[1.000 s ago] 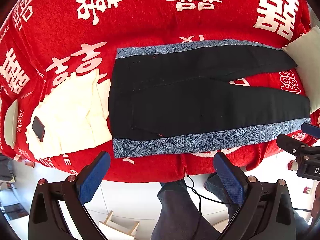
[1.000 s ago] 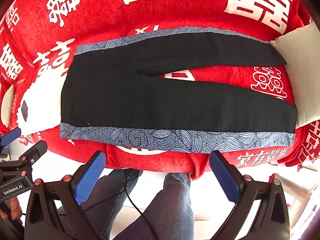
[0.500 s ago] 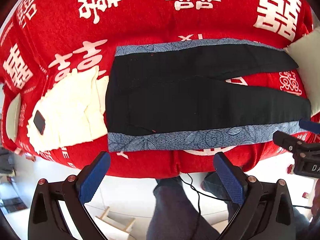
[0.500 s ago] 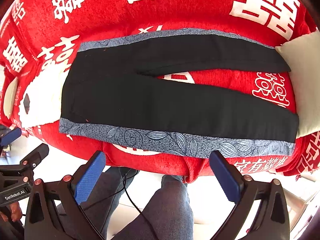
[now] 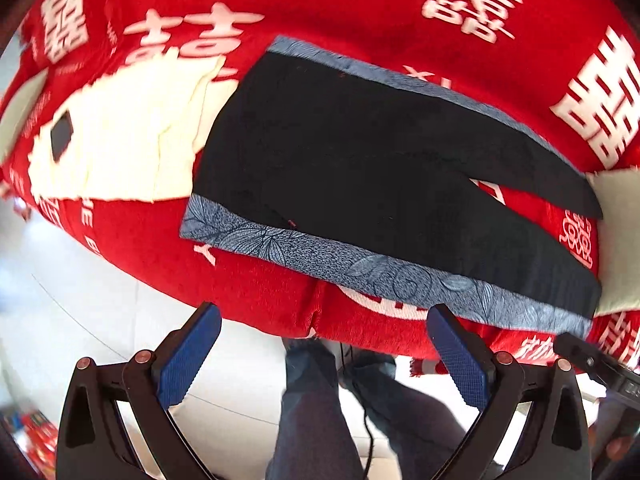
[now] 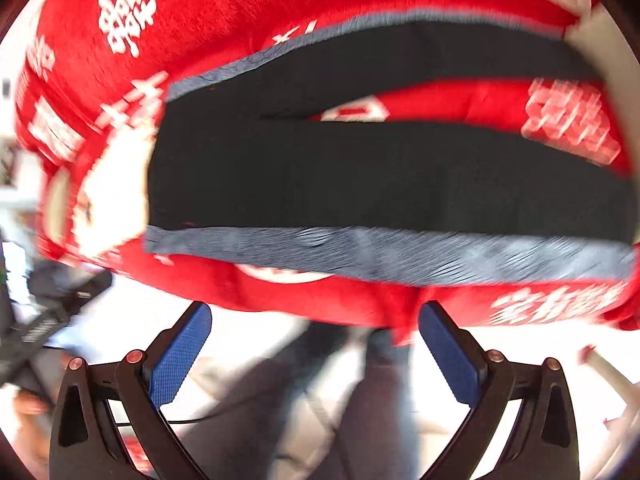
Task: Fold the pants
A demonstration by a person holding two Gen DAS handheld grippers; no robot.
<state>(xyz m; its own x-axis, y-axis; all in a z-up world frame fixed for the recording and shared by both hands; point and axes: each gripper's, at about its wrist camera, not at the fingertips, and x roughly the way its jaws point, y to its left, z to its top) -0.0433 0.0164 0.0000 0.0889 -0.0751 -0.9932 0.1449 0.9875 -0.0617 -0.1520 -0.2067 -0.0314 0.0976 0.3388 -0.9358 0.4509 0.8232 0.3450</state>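
Black pants (image 5: 360, 160) with blue-grey leaf-patterned side stripes (image 5: 360, 268) lie flat on the red bed cover (image 5: 260, 292), waist to the left, legs spread to the right. My left gripper (image 5: 324, 356) is open and empty, held off the bed's near edge below the waist end. My right gripper (image 6: 314, 348) is open and empty, off the near edge below the legs. The right wrist view is blurred; the pants (image 6: 360, 184) fill its middle.
A cream cloth (image 5: 120, 140) with a dark phone (image 5: 60, 136) on it lies left of the waist. A pale pillow (image 5: 616, 240) lies past the leg ends. The person's legs (image 5: 320, 408) and a cable stand on the white floor below the bed.
Both grippers have moved closer to the bed's near edge and swung; the left view now tilts, the right view is motion-blurred. The pants have not moved.
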